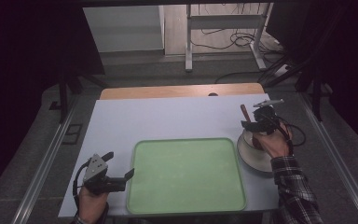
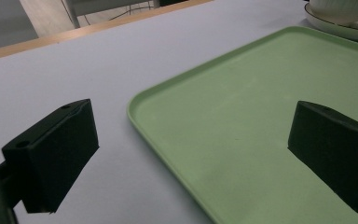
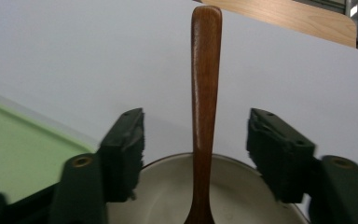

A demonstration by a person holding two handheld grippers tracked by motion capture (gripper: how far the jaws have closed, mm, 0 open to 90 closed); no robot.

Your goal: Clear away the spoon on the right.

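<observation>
1 spoon (image 3: 205, 93), 1 bowl (image 3: 205, 196), 1 tray (image 1: 186, 175). R gripper (image 3: 196, 149) spread round spoon handle; L gripper (image 2: 191, 154) spread, empty. Spoon's end hidden in bowl.

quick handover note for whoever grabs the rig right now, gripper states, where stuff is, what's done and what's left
Right gripper: open, jaws either side of the wooden spoon handle, not closed on it. The spoon stands in the white bowl, which sits on a saucer right of the green tray.
Left gripper: open, holding nothing, at the tray's left edge.
Done: right gripper lined up on the spoon.
Left: probably close on the spoon and lift it; nothing lies on the tray.
</observation>
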